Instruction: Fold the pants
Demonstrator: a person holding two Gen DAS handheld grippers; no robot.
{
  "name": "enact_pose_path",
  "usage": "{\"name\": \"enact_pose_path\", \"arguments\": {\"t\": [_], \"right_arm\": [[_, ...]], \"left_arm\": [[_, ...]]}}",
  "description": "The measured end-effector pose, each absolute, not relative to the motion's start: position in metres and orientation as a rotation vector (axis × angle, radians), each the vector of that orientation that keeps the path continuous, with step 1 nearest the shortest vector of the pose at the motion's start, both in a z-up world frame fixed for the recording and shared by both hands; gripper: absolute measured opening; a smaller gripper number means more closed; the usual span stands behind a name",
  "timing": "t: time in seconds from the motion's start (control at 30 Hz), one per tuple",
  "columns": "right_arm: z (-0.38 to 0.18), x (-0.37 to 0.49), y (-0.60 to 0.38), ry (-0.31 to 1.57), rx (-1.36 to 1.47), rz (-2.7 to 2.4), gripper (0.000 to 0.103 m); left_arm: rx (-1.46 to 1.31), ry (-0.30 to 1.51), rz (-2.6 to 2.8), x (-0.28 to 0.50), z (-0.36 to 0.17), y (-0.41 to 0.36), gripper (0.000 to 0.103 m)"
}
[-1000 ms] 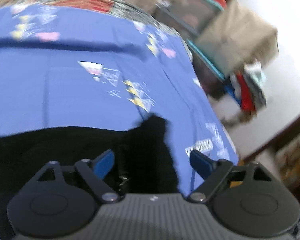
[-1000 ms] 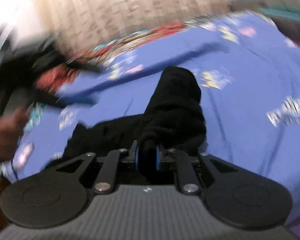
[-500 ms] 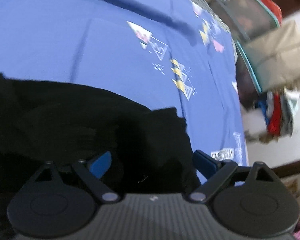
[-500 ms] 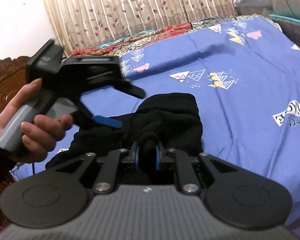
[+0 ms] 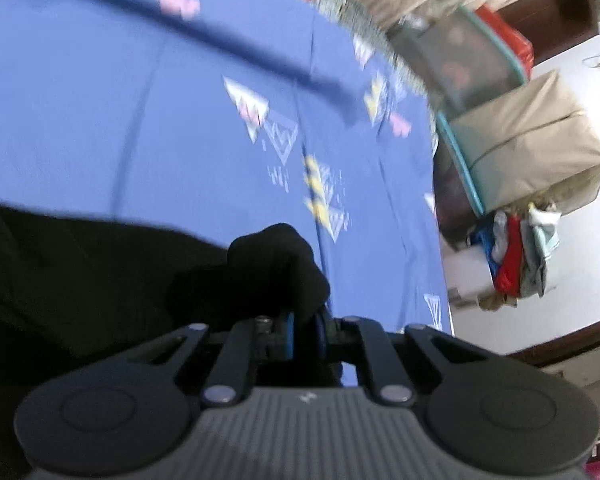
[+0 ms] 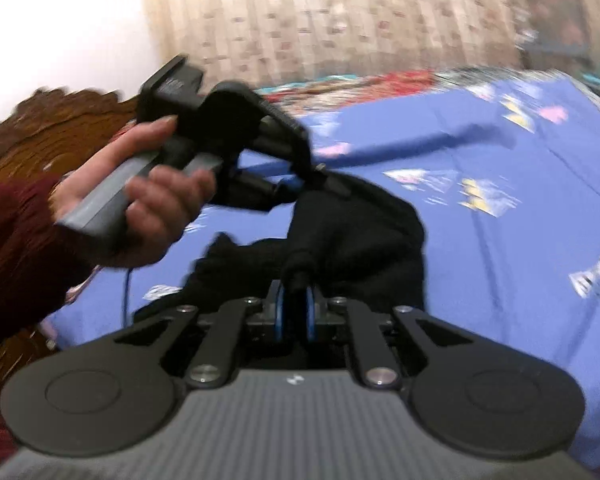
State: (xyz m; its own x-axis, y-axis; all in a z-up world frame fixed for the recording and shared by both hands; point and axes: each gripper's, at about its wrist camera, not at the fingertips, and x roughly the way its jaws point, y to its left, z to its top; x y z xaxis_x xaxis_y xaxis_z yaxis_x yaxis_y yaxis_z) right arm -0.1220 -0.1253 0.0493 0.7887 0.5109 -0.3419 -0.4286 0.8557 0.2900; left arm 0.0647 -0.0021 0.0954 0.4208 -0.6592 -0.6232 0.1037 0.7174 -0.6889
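Note:
Black pants [image 5: 100, 280] lie bunched on a blue patterned bed sheet [image 5: 180, 120]. My left gripper [image 5: 304, 324] has its jaws closing on a raised fold of the pants' fabric [image 5: 276, 264], blue pads pressed on it. My right gripper [image 6: 296, 300] has its jaws closing tight on another black fold of the pants [image 6: 360, 240]. In the right wrist view, a hand [image 6: 152, 208] in a dark red sleeve holds the left gripper [image 6: 320, 172], whose tips meet the top of the same black bundle. The fabric is lifted between both grippers.
Past the bed's right edge stand a tan box [image 5: 528, 140], a teal-rimmed bin [image 5: 472, 64] and a pile of coloured clothes [image 5: 516, 256]. A patterned curtain [image 6: 320, 20] and a carved wooden headboard [image 6: 40, 128] bound the far side.
My left gripper came down over the pants with wide-open jaws and has shut on a fold of them. My right gripper kept its grip and rose slightly with the fabric.

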Motion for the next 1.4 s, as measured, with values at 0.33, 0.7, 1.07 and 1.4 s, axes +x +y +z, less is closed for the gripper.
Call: {"name": "enact_pose_path", "arguments": {"t": [0.33,0.7,1.07,1.4], "right_arm": [[0.071,-0.09,-0.042,0.461,0.129,0.826,0.01],[0.008,-0.037,0.042,0.799,0.084,0.939,0.011],[0.064,-0.075,-0.081,0.606,0.344,0.93,0.052],[0.027,-0.063,-0.133,0.752,0.534,0.639,0.021]], "left_arm": [[-0.704,0.94,-0.416,0.035,0.105,0.118,0.009],[-0.699,1.029,-0.164,0.039,0.012,0.17,0.02],[-0.553,0.896,-0.155,-0.001,0.055,0.168,0.042],[-0.347,0.912,-0.214,-0.048,0.058,0.131,0.049]]}}
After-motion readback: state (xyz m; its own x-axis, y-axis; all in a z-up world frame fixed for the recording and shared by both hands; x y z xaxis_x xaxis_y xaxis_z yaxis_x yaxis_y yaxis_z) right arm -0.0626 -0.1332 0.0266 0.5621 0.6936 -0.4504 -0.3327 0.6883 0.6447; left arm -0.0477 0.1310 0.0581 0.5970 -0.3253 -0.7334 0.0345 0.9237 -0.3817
